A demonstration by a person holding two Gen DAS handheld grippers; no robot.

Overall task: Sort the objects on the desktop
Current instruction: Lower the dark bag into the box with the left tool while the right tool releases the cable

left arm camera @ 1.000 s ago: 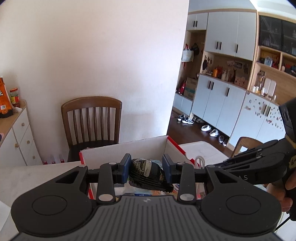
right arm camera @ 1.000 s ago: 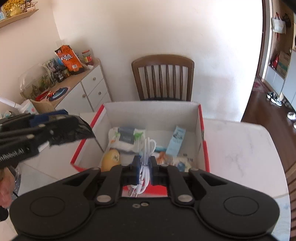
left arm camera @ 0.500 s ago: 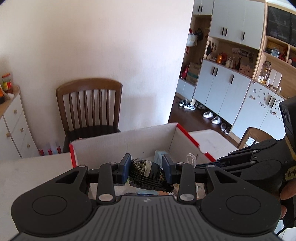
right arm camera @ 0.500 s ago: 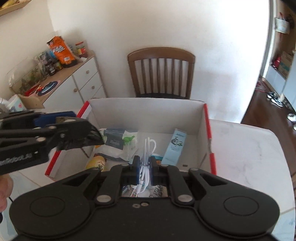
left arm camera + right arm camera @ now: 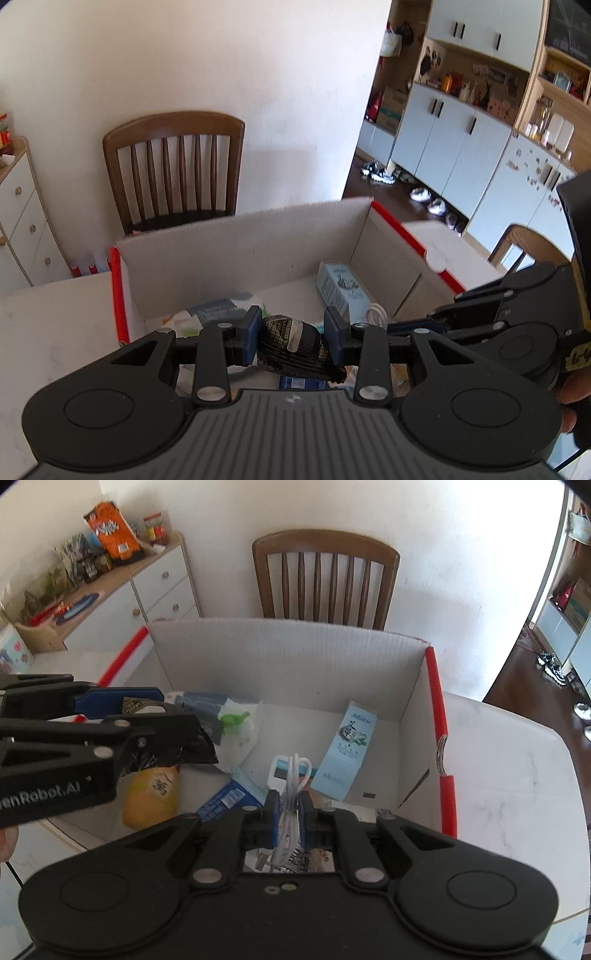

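My left gripper (image 5: 291,334) is shut on a black crinkled packet (image 5: 295,345) with a white label, held over the near part of an open cardboard box (image 5: 236,251) with red-taped edges. My right gripper (image 5: 289,810) is shut on a coiled white cable (image 5: 293,779), hanging over the same box (image 5: 295,664). In the right wrist view the left gripper (image 5: 147,716) comes in from the left with the black packet (image 5: 173,749). The right gripper (image 5: 436,325) shows at the right of the left wrist view.
Inside the box lie a pale blue carton (image 5: 347,753), a yellow pouch (image 5: 151,794), a white wipes pack (image 5: 229,723) and a blue packet (image 5: 225,799). A wooden chair (image 5: 325,579) stands behind the box, a white sideboard (image 5: 147,587) at the left. The white table (image 5: 517,760) stretches to the right.
Both grippers have sunk and moved forward over the box, each keeping its hold. The box interior now fills more of both views.
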